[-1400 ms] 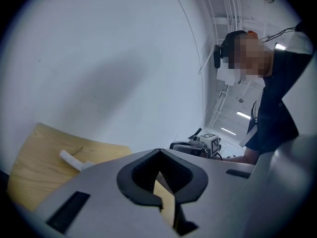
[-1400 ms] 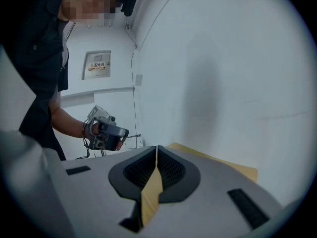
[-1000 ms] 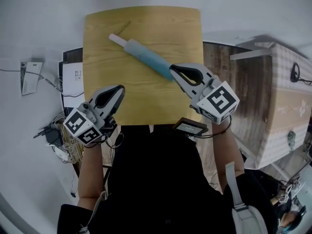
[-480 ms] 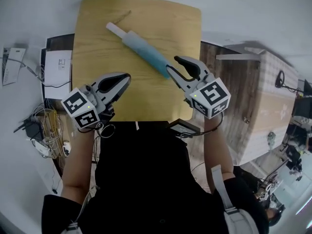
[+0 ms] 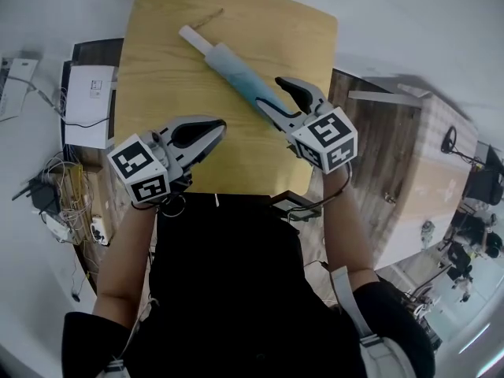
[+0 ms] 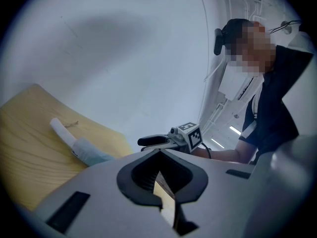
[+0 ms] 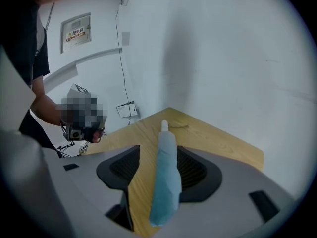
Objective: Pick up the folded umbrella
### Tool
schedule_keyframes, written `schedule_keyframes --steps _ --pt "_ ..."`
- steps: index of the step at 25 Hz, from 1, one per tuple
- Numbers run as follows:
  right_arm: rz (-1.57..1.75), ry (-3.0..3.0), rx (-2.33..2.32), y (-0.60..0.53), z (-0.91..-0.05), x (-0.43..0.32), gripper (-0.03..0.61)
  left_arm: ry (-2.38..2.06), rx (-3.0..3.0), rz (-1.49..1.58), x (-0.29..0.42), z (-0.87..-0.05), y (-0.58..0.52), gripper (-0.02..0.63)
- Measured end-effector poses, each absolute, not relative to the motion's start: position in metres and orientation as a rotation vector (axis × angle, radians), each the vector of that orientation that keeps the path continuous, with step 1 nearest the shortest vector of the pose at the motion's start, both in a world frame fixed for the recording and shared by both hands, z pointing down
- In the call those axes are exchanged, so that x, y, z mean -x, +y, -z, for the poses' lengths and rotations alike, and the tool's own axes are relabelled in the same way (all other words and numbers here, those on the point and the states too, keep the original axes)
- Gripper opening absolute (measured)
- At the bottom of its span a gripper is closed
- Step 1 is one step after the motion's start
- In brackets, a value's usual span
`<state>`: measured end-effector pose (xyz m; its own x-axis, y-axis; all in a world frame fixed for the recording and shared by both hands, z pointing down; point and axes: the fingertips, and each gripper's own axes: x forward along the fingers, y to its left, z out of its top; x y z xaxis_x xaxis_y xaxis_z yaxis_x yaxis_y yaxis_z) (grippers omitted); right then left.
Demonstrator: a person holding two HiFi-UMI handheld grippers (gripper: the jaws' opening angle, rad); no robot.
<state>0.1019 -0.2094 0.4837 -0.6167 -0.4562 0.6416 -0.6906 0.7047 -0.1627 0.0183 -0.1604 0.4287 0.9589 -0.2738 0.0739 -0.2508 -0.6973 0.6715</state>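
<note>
Right hand-held gripper (image 5: 271, 94) opening, jaws straddling the umbrella (image 5: 233, 66) on the bench (image 5: 157, 77). Left hand-held gripper (image 5: 214, 129) pressed together, empty.

Light wooden table (image 5: 157, 77), rounded corners, stood over a dark planked floor (image 5: 378, 148). A white boxy unit (image 5: 88, 105) sat just beside its left edge, with a cable tangle (image 5: 67, 199) near that. A beige crate (image 5: 429, 179) was well off to the right. A thin brown sliver (image 5: 209, 18) lay near the table's far edge, possibly a twig. A framed sign (image 7: 76, 31) hung on the white wall.
</note>
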Motion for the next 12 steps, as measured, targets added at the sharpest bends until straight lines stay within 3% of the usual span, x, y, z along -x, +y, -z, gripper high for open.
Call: schedule_keyframes --steps 12 --pt "-0.544 -2.236 -0.787 -0.220 -0.521 -0.088 0.275 -0.382 -2.345 0.038 -0.017 -0.444 -0.167 0.011"
